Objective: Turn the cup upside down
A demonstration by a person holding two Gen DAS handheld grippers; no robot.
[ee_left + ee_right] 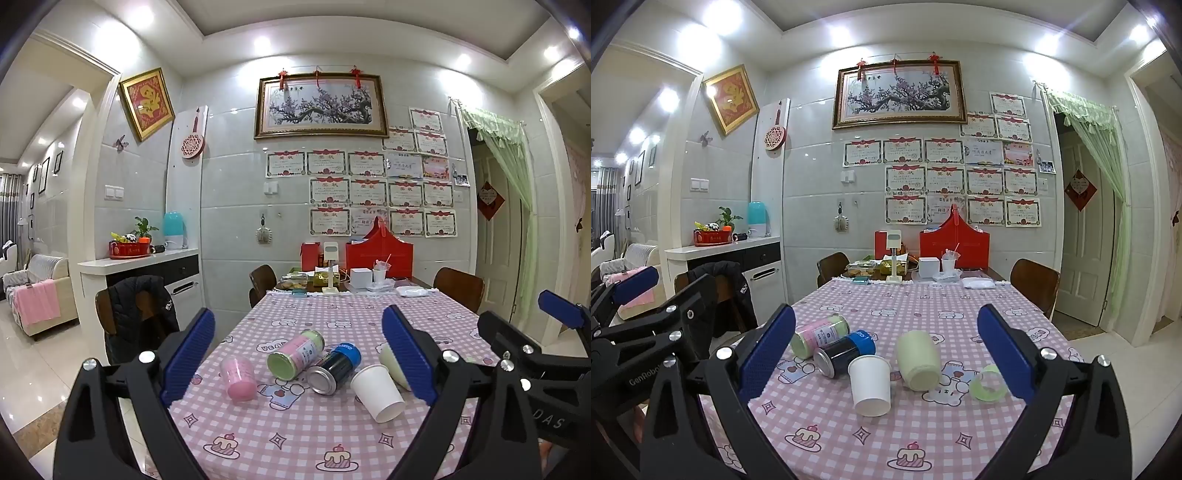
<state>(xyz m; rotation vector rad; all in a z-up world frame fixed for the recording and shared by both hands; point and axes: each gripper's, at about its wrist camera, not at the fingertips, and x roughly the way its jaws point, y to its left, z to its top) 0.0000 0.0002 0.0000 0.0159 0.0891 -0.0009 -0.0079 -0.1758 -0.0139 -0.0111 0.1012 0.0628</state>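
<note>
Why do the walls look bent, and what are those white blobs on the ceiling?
Left wrist view: a fisheye lens bows the walls and door frames, and dark corners frame the picture; the ceiling lights blow out to white glare. Right wrist view: same bending, and the lights reflect off the glossy wall tiles. In both, the white paper cup on the table looks sharp.

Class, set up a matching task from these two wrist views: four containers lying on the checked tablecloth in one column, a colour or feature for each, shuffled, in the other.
Column 1:
1. white paper cup
2. dark metal drink can
3. translucent pink plastic cup
4. pale green tape roll

Column 2:
A. blue band at one end
B. ring shape, open through the middle
C. plain white, on its side
D. pink, seen only in the left wrist view

Pairs: 1-C, 2-A, 3-D, 4-B
</note>
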